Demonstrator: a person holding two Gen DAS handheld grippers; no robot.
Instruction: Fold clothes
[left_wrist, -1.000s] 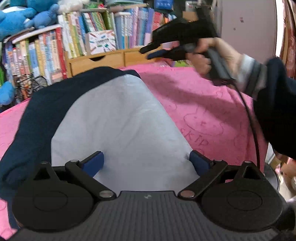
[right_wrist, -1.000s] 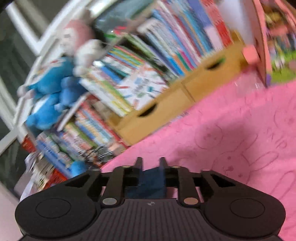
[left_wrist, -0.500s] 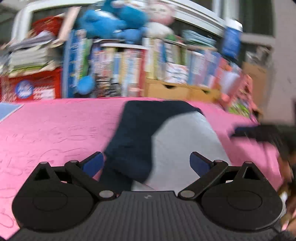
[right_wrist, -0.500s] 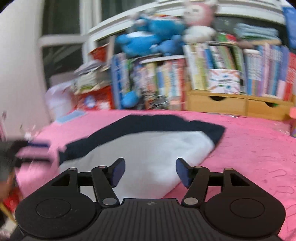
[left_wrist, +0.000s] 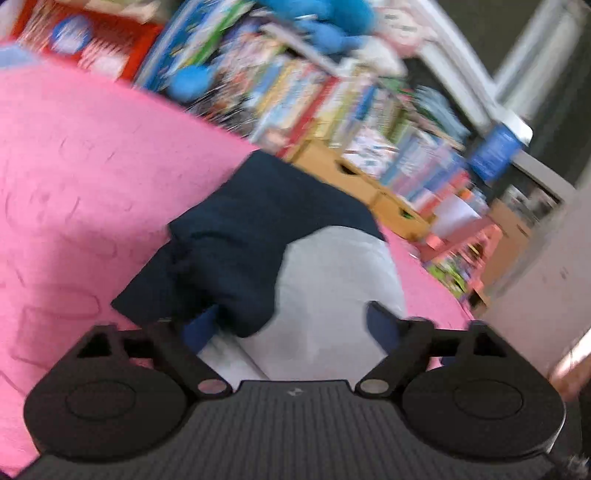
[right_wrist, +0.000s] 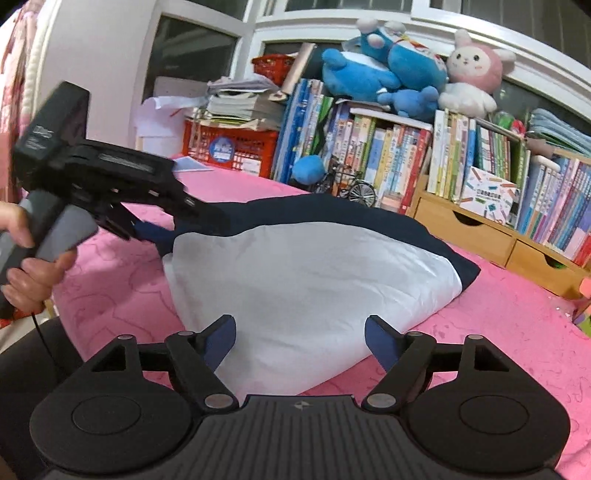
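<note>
On the pink blanket lay the folded shirt, white in the middle with dark blue along its far and left edges. The left wrist view was blurry, so the books there were hard to make out. In that view the left gripper was spread wide over the near end of the shirt, and a dark blue fold hid part of its left finger. The right wrist view showed a hand holding that gripper by its grey handle, its tips at the shirt's dark blue edge; whether they touched it was hard to tell. The right gripper was wide open too, holding nothing, with the white cloth between its fingers. Behind stood a bookshelf, wooden drawers, a red crate and blue and pink plush toys.
</note>
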